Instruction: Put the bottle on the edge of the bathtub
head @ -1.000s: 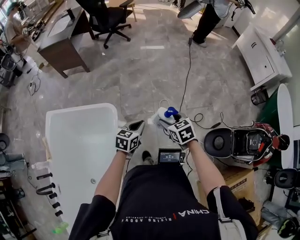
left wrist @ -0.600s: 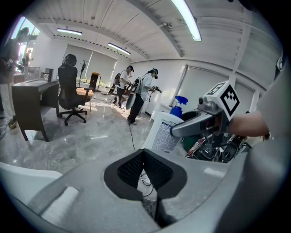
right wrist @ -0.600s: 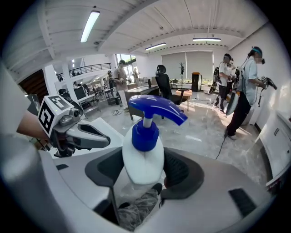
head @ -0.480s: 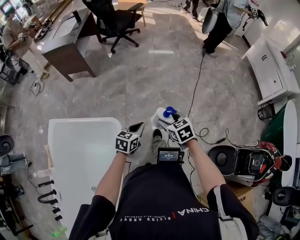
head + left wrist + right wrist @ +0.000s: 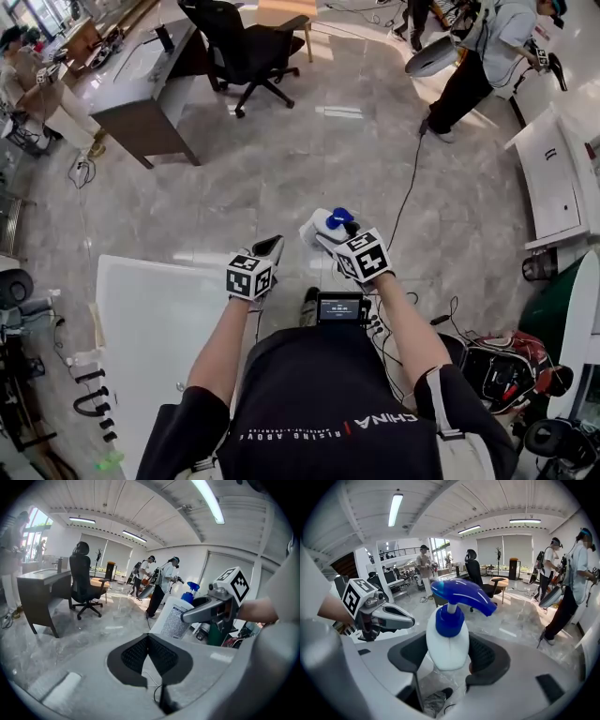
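We see the right gripper [image 5: 448, 660] clamped on the bottle [image 5: 447, 641]; the left gripper [image 5: 148, 638] beside it seemingly closed, empty; bathtub [image 5: 141, 309] further left.

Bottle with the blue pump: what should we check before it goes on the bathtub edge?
1. Pump bottle clamped between the right gripper's jaws: ok.
2. Left gripper empty, jaws together: ok.
3. Pump bottle above the bathtub edge: not ok, it hangs over the floor, to the bathtub's right.
4. Bare spot on the bathtub's rim to set it on: ok.
5. How full the pump bottle is: cannot tell.
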`<state>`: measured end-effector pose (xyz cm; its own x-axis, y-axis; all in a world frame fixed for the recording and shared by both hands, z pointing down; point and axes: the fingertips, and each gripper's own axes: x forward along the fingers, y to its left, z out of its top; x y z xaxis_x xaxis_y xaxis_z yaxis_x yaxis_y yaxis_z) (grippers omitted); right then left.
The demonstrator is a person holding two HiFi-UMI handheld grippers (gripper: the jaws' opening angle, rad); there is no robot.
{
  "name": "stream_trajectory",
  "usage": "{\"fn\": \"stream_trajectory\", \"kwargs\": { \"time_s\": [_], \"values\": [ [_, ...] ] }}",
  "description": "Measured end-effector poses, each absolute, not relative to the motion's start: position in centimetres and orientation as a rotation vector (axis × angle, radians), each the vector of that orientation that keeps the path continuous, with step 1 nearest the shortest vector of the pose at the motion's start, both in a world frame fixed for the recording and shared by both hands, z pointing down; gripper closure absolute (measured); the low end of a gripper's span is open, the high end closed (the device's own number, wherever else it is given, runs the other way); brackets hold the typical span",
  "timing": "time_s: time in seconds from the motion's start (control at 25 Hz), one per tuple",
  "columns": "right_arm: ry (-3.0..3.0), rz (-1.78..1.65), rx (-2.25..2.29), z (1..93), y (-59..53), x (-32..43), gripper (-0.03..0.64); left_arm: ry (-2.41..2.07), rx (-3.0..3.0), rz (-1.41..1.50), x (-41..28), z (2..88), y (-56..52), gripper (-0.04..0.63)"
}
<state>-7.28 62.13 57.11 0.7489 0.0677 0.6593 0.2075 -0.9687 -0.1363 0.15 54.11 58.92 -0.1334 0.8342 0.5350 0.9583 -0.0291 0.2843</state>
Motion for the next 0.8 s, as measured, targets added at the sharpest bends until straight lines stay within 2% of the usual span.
{"fn": "stream_trajectory", "kwargs": {
  "time_s": [0.36,0.8],
  "values": [
    [-0.086,-1.050,-2.747,58.4,67.5,-2.5,0.345,-1.913,-2.061,-0.928,5.3,59.5,57.6,0.586],
    [0.090,-1.101,-2.767,59.6,70.1,7.7,0.344,-1.774,-2.215,-1.009,14.5,61.8,58.7,0.586]
  ]
}}
